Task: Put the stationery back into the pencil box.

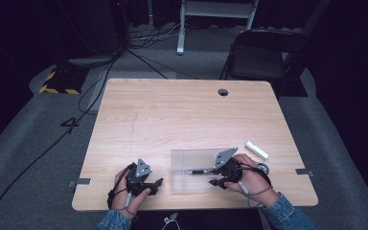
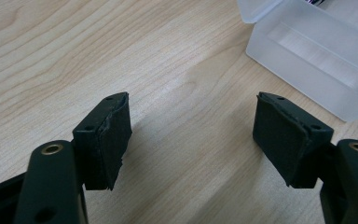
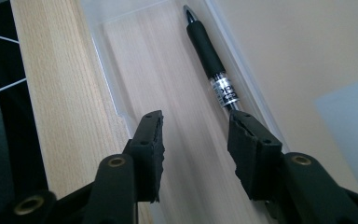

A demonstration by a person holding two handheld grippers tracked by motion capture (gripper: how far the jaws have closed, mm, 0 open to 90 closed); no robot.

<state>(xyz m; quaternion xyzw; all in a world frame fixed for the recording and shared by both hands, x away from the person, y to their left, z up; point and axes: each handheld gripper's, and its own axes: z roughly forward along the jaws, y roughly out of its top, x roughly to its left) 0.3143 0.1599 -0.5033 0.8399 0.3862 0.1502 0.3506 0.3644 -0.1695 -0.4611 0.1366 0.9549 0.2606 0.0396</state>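
Wooden table (image 1: 172, 115), left gripper (image 2: 193, 135) wide open, low, right gripper (image 3: 196, 140) open over pen (image 3: 212, 65) in clear box (image 1: 191, 184)

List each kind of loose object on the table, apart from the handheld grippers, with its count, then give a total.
Pen: 1
Clear plastic case: 1
White eraser-like block: 1
Small round metal object: 1
Total: 4
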